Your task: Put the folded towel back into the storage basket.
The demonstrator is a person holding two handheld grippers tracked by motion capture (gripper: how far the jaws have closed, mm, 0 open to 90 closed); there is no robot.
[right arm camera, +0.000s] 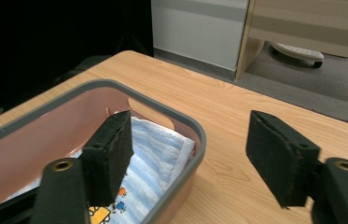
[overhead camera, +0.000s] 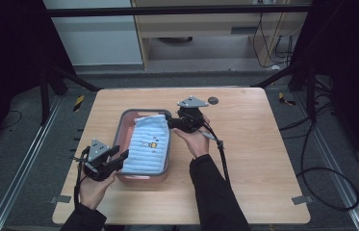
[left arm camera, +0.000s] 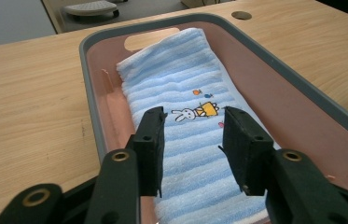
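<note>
Pink basin (overhead camera: 128,115) on table (overhead camera: 254,144), striped blue towel (overhead camera: 148,144) inside, rabbit motif (left arm camera: 195,112), no readable writing; left gripper (overhead camera: 119,159) released at basin's near end; right gripper (overhead camera: 170,121) released at its far rim

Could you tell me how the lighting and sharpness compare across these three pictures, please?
High view: table evenly lit, surroundings nearly black, small details soft. Left gripper view: the blue towel and its bunny print are crisp, without glare; the left tongs are slightly soft up close. Right gripper view: the right tongs look blurred, the basket rim sharper, the upper left black.
</note>
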